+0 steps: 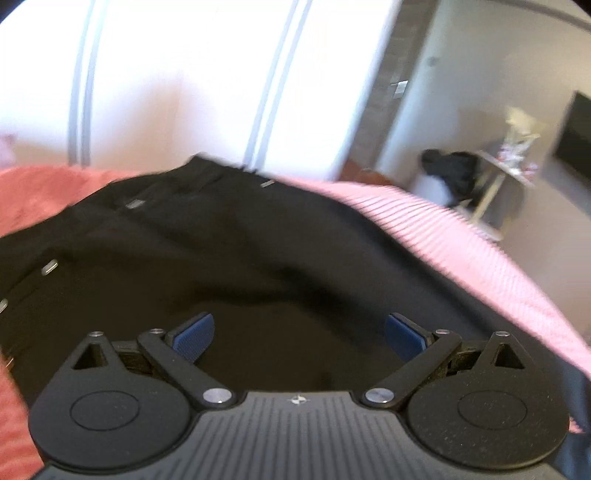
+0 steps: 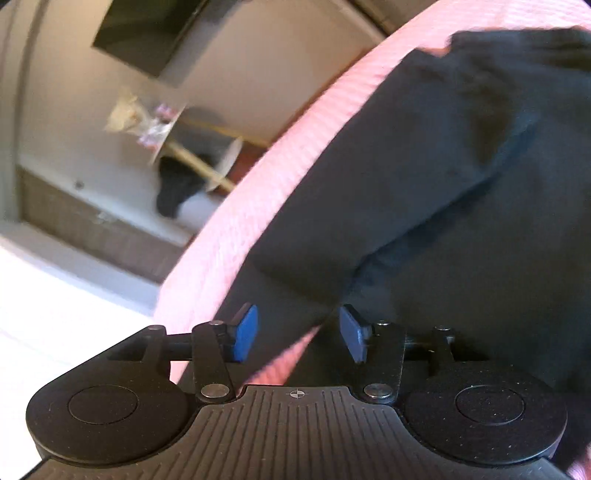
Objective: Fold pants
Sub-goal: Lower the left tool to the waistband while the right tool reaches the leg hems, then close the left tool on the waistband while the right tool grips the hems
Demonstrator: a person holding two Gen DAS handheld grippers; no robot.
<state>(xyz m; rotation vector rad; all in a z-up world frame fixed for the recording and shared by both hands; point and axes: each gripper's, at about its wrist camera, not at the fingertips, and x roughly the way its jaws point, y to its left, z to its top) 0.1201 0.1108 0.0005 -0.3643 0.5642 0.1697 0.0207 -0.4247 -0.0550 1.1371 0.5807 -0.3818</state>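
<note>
Black pants [image 1: 229, 251] lie spread on a pink ribbed bedspread [image 1: 461, 243], with small metal fittings along their left edge. My left gripper [image 1: 299, 338] is wide open and hovers just above the black cloth, nothing between its blue pads [image 1: 194, 336]. In the right wrist view the same black pants [image 2: 424, 192] lie over the pink bedspread [image 2: 266, 199]. My right gripper [image 2: 298, 332] is partly open at the pants' edge, where cloth meets pink cover; it holds nothing. Both views are motion-blurred.
The bed's edge runs close by, with floor beyond. A small table [image 1: 506, 173] with packets on it and a dark heap [image 1: 450, 170] stand by the far wall. A dark screen [image 2: 147, 33] hangs on the wall. Bright white doors [image 1: 221, 81] stand behind the bed.
</note>
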